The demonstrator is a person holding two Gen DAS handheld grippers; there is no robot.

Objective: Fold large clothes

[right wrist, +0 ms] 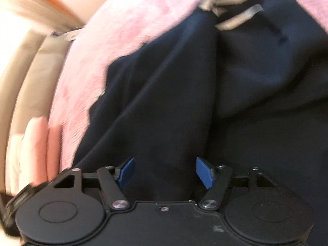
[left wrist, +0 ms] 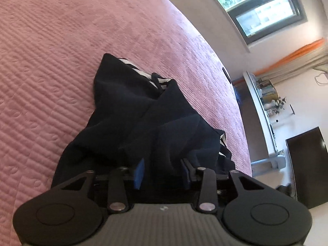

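A dark navy garment (left wrist: pixel 141 110) with white stripes lies crumpled on a pink quilted bedspread (left wrist: pixel 61 61). In the left wrist view my left gripper (left wrist: pixel 163 170) has its blue pads (left wrist: pixel 139 172) apart, with a bunch of the navy cloth filling the gap between them. In the right wrist view the same garment (right wrist: pixel 225 82) fills most of the frame, blurred by motion. My right gripper (right wrist: pixel 165 172) also has its blue pads (right wrist: pixel 127 171) wide apart, with a fold of cloth lying between them.
The bed's far edge runs down the right of the left wrist view. Beyond it are a window (left wrist: pixel 264 10), a white shelf (left wrist: pixel 264 110) with small items and a dark screen (left wrist: pixel 307 168). Pink pillows (right wrist: pixel 41 147) show at the left of the right wrist view.
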